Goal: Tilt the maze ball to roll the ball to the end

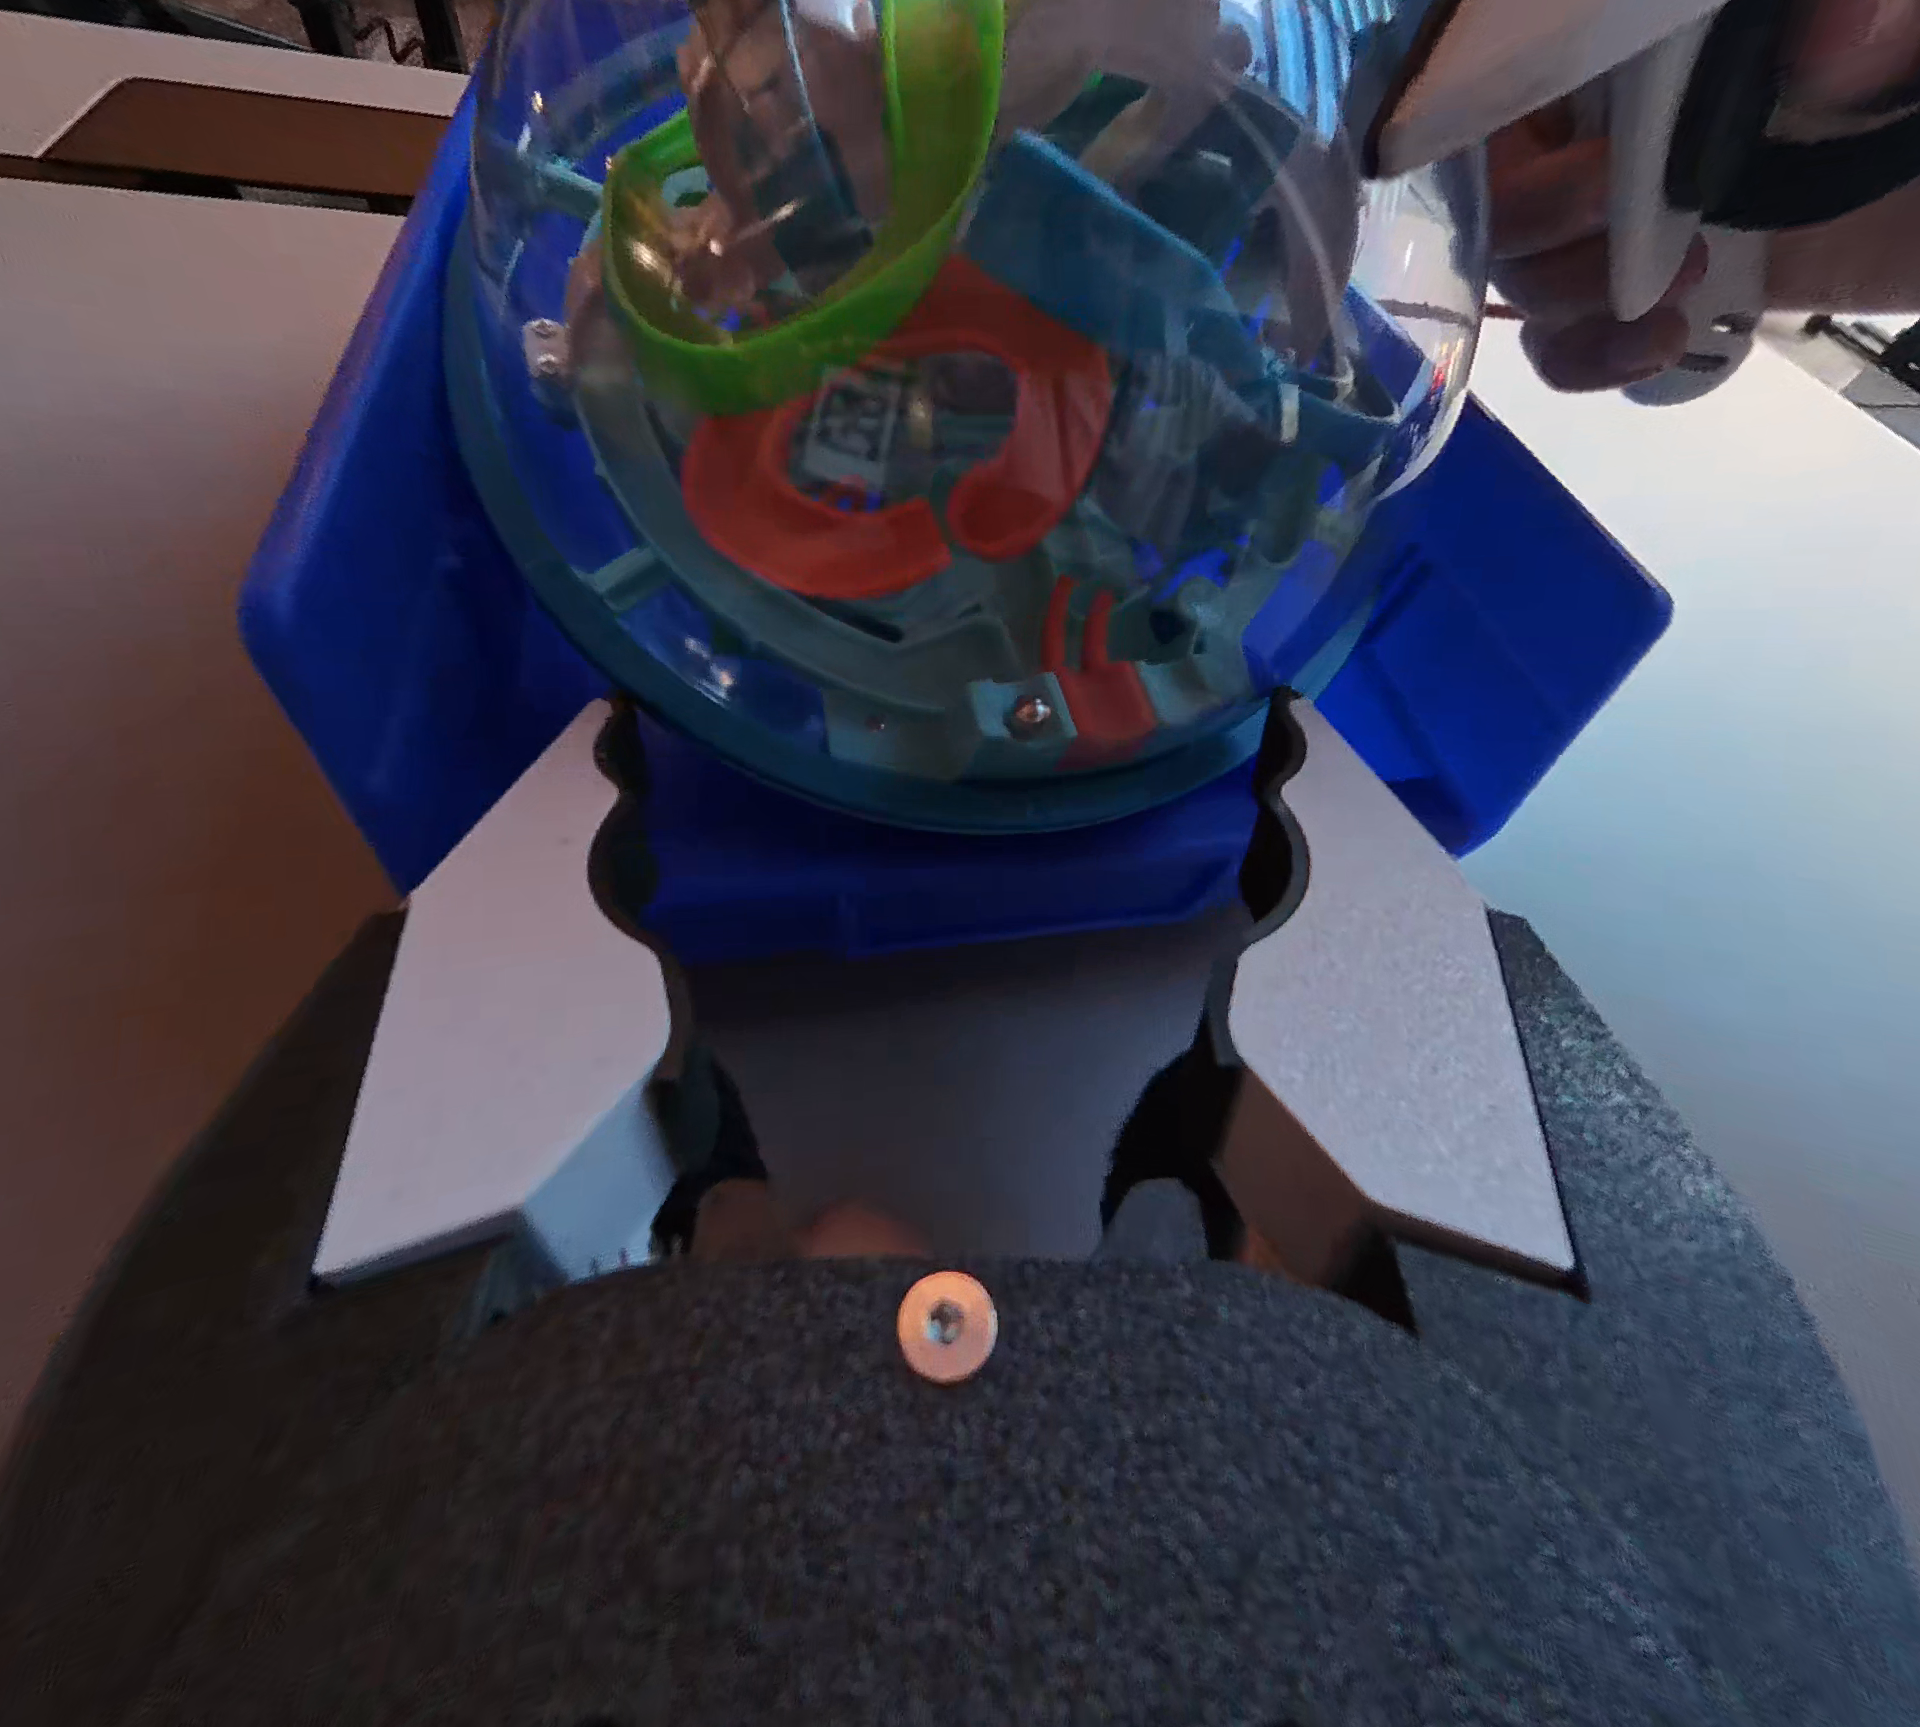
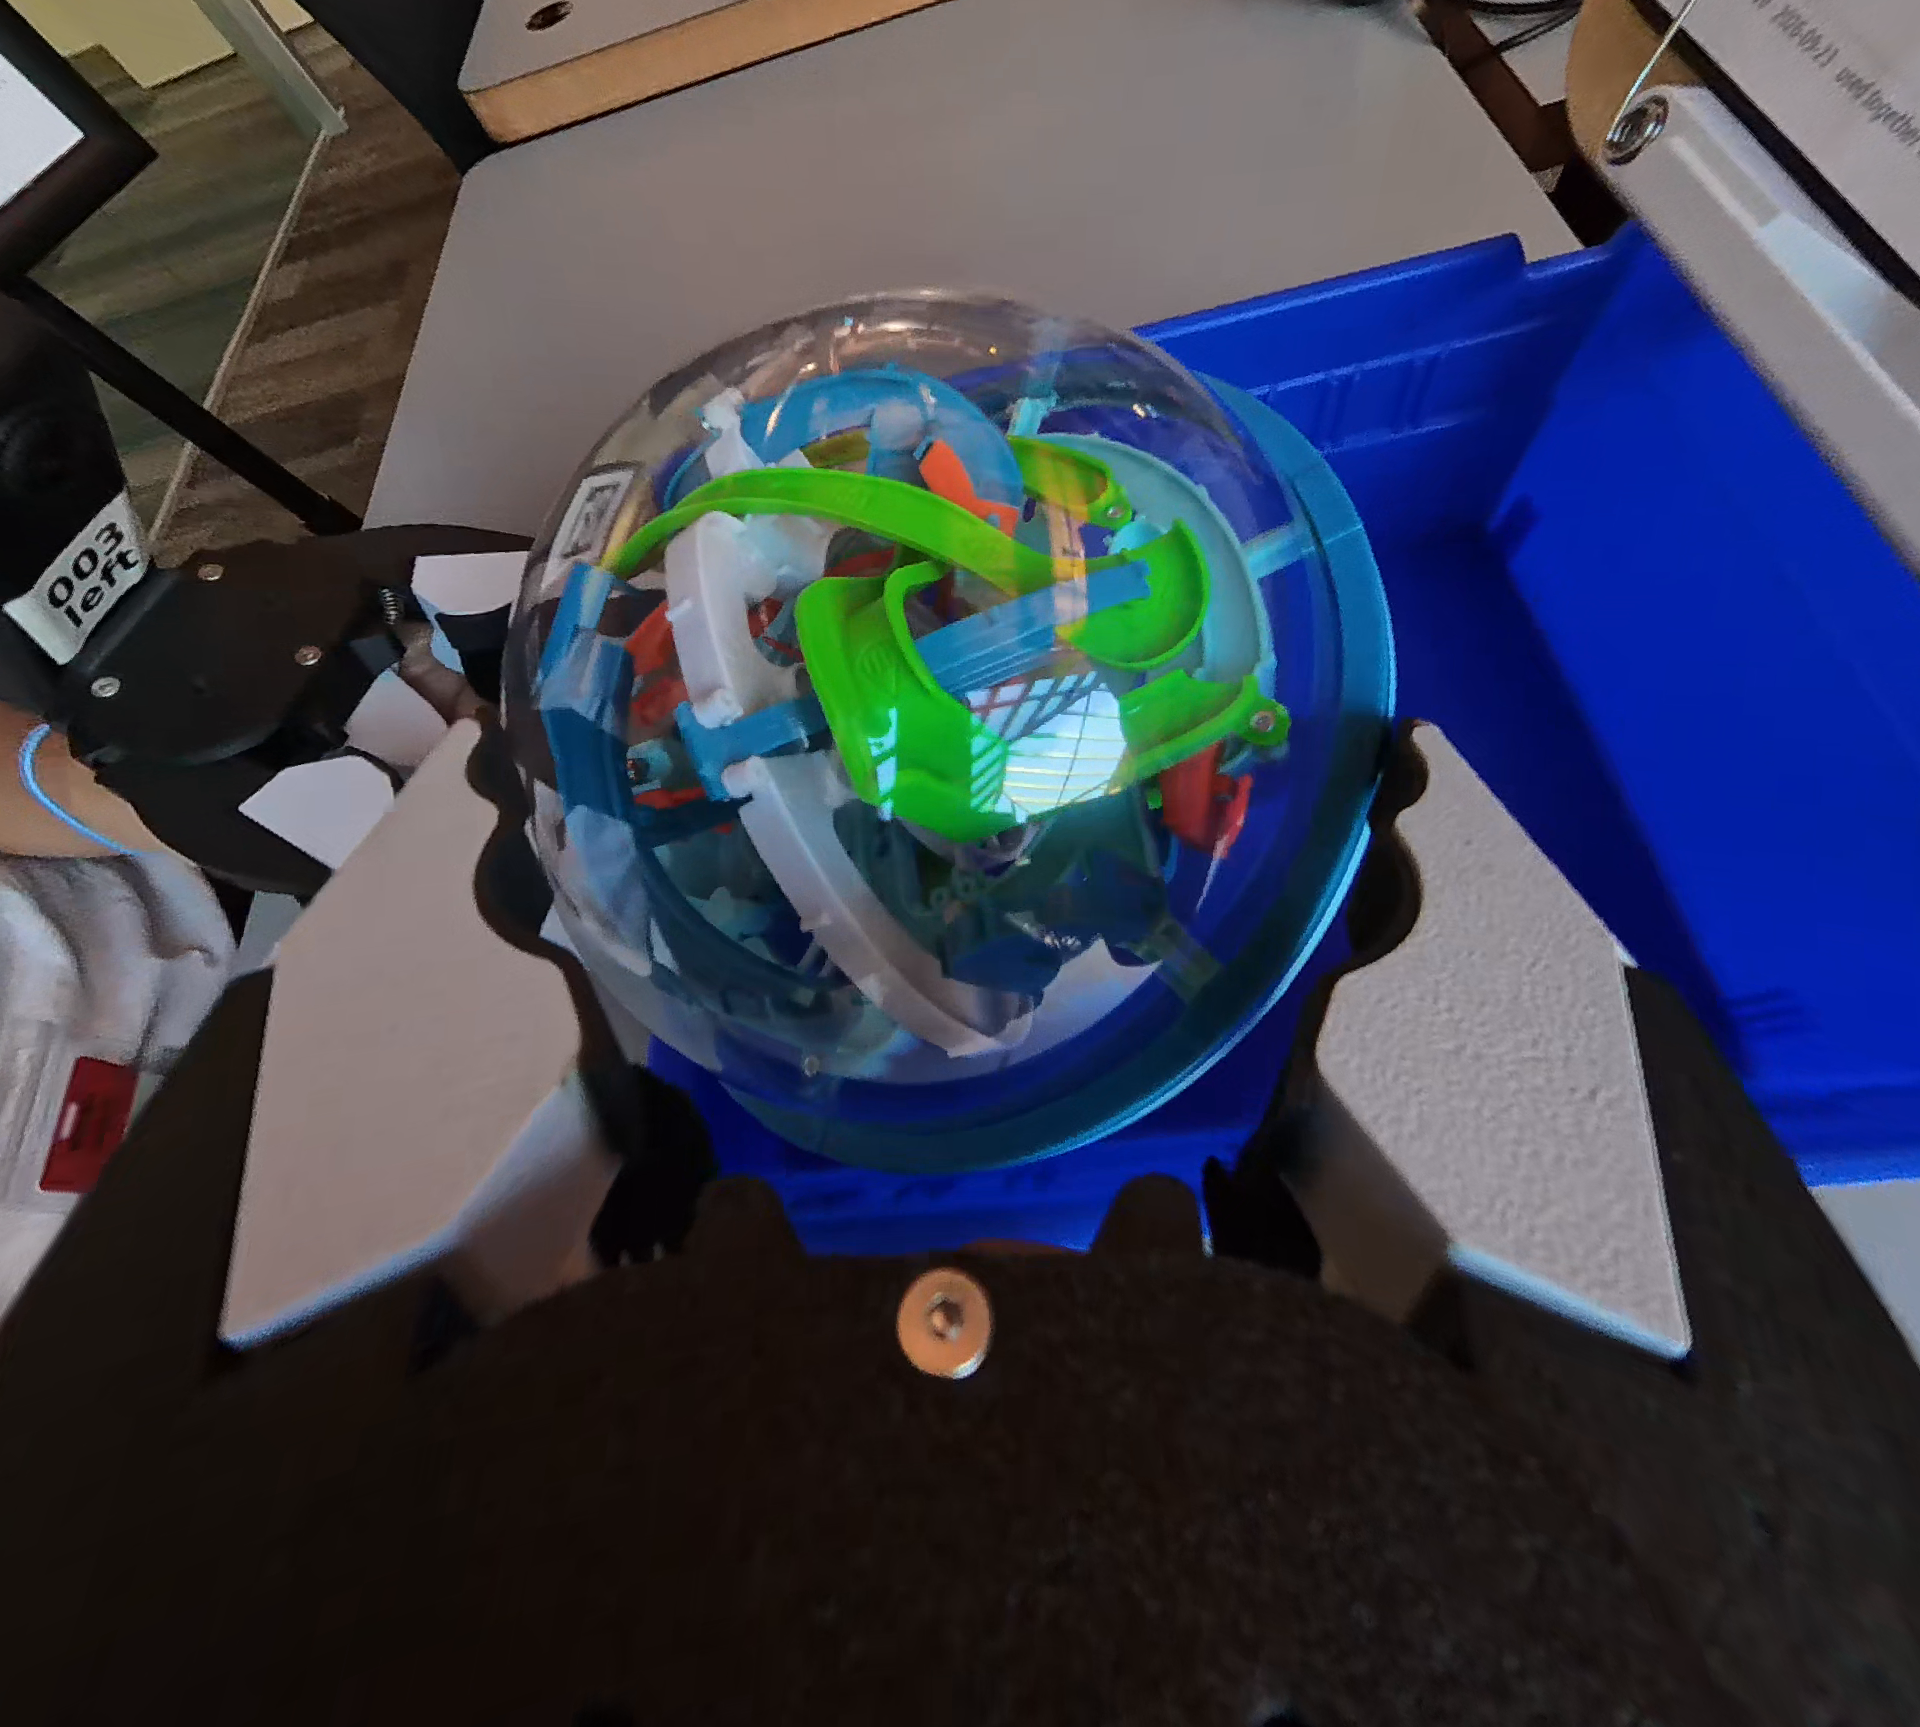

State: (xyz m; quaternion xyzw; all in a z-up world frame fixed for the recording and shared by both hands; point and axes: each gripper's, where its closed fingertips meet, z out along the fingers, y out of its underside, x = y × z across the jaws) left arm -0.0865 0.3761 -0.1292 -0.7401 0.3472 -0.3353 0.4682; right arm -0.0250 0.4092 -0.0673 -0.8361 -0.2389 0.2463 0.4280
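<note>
Grey tabletop (image 2: pixel 935 171) carries a blue bin (image 2: pixel 1662 638), on whose near edge sits the clear maze ball (image 2: pixel 935 721). Right gripper (image 2: pixel 935 836) clamps it, one pad pressing each side. Left gripper (image 1: pixel 940 794) gapes just short of its lower rim.

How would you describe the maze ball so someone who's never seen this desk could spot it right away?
On the grey table sits a bright blue plastic bin; the maze ball rests on its near edge. It is a clear globe with a teal band around it, packed with green, white, blue and orange tracks, and nothing else there is round or see-through.
</note>
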